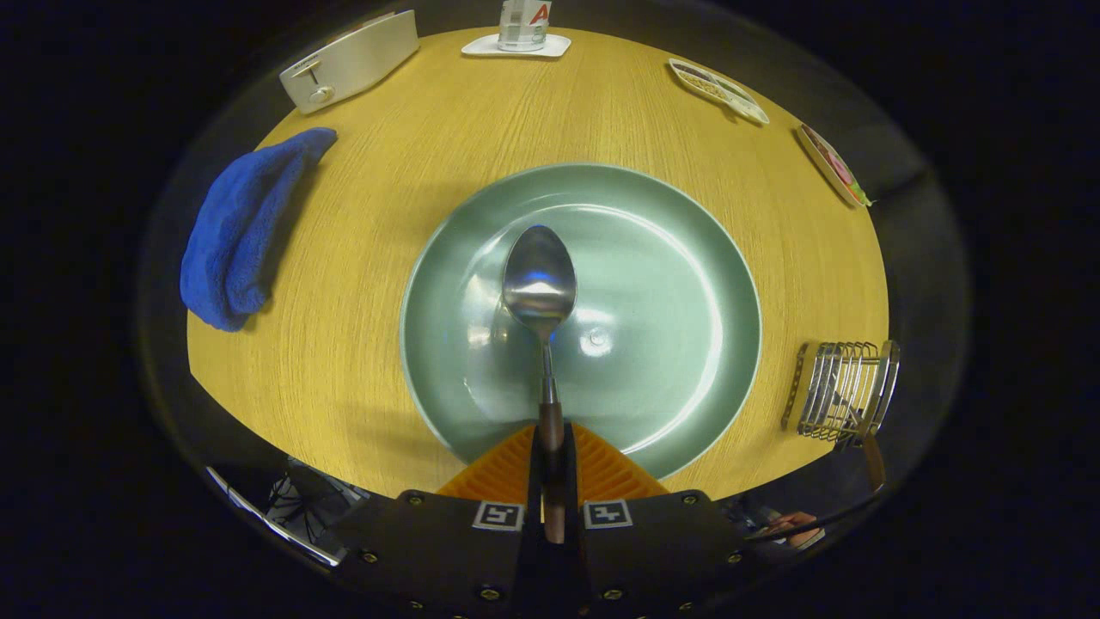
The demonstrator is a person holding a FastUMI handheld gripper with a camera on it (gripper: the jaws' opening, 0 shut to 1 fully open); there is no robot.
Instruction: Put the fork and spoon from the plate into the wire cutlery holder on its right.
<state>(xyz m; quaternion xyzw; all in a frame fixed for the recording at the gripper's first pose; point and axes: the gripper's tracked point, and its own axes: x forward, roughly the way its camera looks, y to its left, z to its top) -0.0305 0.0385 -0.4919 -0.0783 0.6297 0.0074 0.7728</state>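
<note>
My gripper is shut on the wooden handle of a steel spoon. The spoon sticks straight out ahead of the fingers, its bowl hanging above the middle of the round pale green plate. The plate holds nothing else. The wire cutlery holder stands on the table to the right of the plate, near the table's front edge. A wooden handle pokes out of it toward me; I cannot tell what utensil it belongs to.
A crumpled blue cloth lies left of the plate. At the table's far side stand a white toaster, a glass on a white coaster, and two small dishes at the far right.
</note>
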